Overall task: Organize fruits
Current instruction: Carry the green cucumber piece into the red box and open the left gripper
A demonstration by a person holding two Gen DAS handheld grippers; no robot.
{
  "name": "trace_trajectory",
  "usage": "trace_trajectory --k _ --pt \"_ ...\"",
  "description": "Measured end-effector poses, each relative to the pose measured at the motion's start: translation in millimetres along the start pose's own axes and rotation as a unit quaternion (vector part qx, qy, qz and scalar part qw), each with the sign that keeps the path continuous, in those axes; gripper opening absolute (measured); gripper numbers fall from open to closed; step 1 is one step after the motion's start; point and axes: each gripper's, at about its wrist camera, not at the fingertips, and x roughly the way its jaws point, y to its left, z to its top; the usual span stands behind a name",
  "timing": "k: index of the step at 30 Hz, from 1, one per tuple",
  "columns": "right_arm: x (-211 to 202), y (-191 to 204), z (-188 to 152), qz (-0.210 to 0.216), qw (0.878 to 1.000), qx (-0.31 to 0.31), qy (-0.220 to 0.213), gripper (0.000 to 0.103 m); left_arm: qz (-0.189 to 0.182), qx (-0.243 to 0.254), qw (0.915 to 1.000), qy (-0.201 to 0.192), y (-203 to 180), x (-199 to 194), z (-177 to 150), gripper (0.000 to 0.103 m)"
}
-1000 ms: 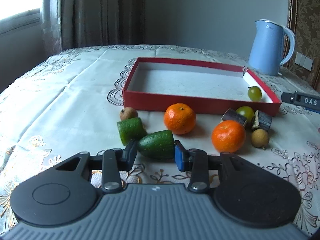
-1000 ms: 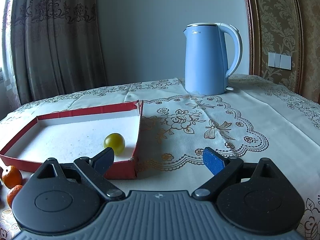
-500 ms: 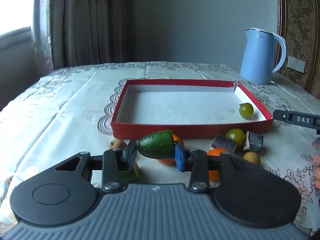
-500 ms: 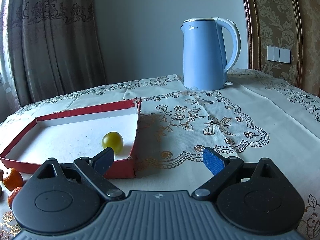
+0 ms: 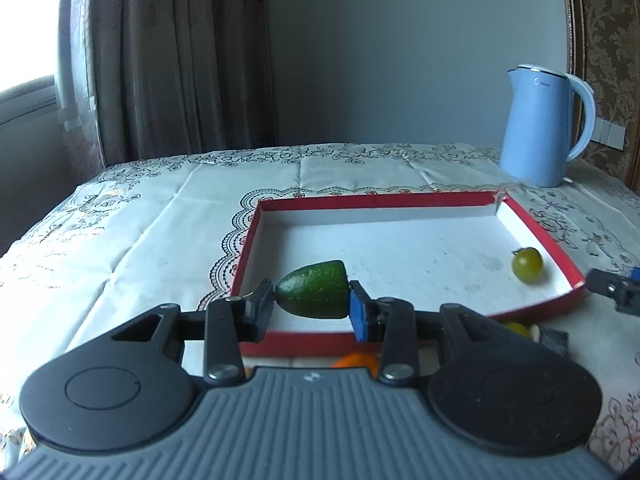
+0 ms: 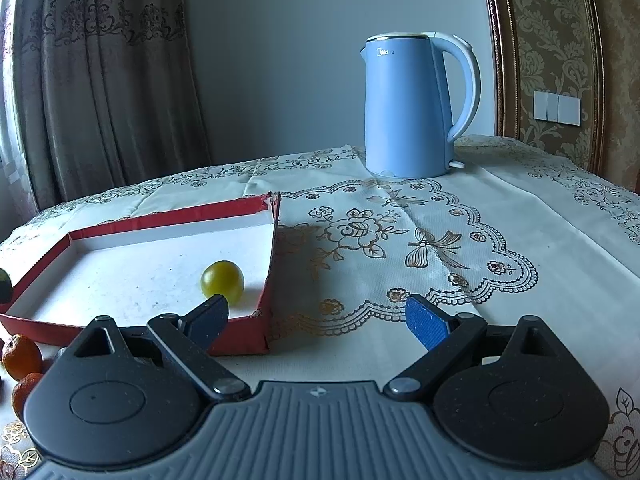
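Note:
My left gripper (image 5: 311, 303) is shut on a dark green cucumber piece (image 5: 314, 287), held in the air over the near left part of the red tray (image 5: 540, 236). A small green-yellow round fruit (image 5: 527, 264) lies in the tray's right corner, also seen in the right wrist view as the round fruit (image 6: 222, 281). My right gripper (image 6: 316, 318) stands open and empty just beside the red tray's near right corner (image 6: 244, 338). Two oranges (image 6: 21, 356) lie on the cloth in front of the tray; one orange (image 5: 357, 360) shows partly behind my left gripper.
A light blue kettle (image 6: 416, 104) stands at the back right of the table. The embroidered tablecloth (image 6: 460, 248) covers the whole table. Curtains (image 5: 168, 56) hang behind, and the table edge falls away at the left. More small fruit pieces (image 5: 520, 328) lie near the tray's front.
My left gripper has lifted the cucumber piece off the cloth and carried it forward over the tray's near edge. The right gripper stayed where it was.

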Motion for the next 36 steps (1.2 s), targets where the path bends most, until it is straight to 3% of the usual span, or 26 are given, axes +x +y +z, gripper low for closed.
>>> trace_trajectory --k 14,28,36 --pt "4.4 1.9 -0.1 0.004 1.000 -0.003 0.008 0.096 0.012 0.014 0.9989 0.044 -6.8 58.9 9.9 0.036" --pt "6.4 1.8 0.0 0.008 1.000 0.000 0.015 0.096 0.017 0.027 0.9970 0.070 -12.7 83.6 6.5 0.036" --pt "6.8 1.4 0.0 0.010 1.000 0.001 0.016 0.096 0.030 0.046 0.9968 0.058 -20.5 82.2 1.8 0.036"
